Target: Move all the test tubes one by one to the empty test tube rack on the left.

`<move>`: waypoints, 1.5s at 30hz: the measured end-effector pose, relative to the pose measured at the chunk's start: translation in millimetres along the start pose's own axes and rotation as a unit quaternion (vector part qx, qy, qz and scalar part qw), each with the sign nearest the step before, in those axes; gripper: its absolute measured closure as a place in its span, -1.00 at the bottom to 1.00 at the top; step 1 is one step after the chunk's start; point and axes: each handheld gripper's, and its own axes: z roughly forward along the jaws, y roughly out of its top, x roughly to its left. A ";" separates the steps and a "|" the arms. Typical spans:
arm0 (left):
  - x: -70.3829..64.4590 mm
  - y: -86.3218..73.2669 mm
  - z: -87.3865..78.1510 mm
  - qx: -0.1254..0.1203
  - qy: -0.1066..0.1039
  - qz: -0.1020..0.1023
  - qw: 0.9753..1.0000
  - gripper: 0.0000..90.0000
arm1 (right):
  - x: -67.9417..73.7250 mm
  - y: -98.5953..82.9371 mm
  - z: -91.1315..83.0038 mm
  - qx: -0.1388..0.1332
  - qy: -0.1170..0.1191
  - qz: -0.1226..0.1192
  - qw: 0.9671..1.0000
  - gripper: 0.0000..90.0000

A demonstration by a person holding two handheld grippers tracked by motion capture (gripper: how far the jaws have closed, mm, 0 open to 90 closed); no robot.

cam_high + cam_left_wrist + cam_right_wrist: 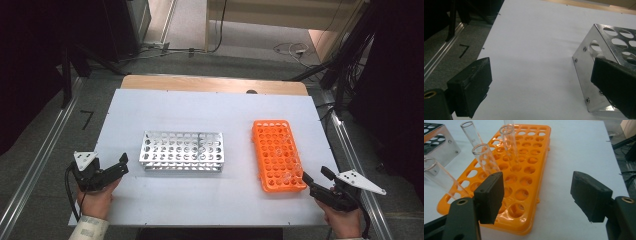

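An orange plastic tube rack (276, 155) lies on the right of the white board, and several clear glass tubes (510, 145) stand in it. A shiny metal tube rack (181, 150) sits near the middle. My right gripper (316, 176) is open just off the orange rack's (529, 157) near right corner, nothing between its jaws (539, 195). My left gripper (123, 164) is open to the left of the metal rack (609, 57), its jaws apart over bare board (541, 82).
The white board (210, 115) lies on a wooden table (210, 82). Aluminium rails (35, 165) run along both sides on the grey floor. Cables (290, 49) lie on the floor beyond the table. Dark stands are at the far left and right.
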 end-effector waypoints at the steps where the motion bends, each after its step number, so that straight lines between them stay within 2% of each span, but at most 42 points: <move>1: -0.2 -0.2 0.2 0.001 0.000 0.000 1.000 -0.93 | 0.0 0.0 0.0 0.000 0.000 0.000 1.000 -0.43; 8: 0.2 -0.8 0.5 0.004 0.001 0.000 1.000 -0.93 | 9.6 -0.9 5.2 0.007 0.020 -0.018 1.000 -0.33; 9: 0.1 -0.9 0.5 0.005 0.001 0.000 1.000 -0.93 | 13.1 -1.8 8.7 0.011 0.033 -0.021 0.999 -0.30; 14: 0.0 -1.2 1.2 0.007 0.003 0.002 1.000 -0.93 | 21.1 -1.7 16.7 0.014 0.040 -0.044 0.998 -0.12; 20: 0.9 -1.5 1.6 0.009 0.003 0.003 1.000 -0.93 | 22.9 -1.6 22.4 0.018 0.038 -0.051 0.998 0.20; 24: 1.0 -1.5 1.4 0.009 0.003 0.003 1.000 -0.93 | 25.3 -1.7 24.2 0.013 0.037 -0.064 0.997 0.35; 30: 0.5 -1.5 0.5 0.007 0.002 0.002 1.000 -0.93 | 25.9 -2.5 30.1 0.021 0.037 -0.068 0.997 0.51; 32: 0.9 -1.4 -0.4 0.007 0.001 0.003 1.000 -0.93 | 26.9 -2.3 30.4 0.019 0.037 -0.071 0.997 0.61; 39: 0.0 -1.4 0.8 0.007 0.000 0.004 1.000 -0.93 | 29.7 0.6 26.1 0.007 0.030 -0.078 0.996 0.63; 45: -1.1 -0.6 -0.5 0.006 0.000 0.006 1.000 -0.93 | 32.5 8.7 16.1 -0.007 0.032 -0.073 0.997 0.63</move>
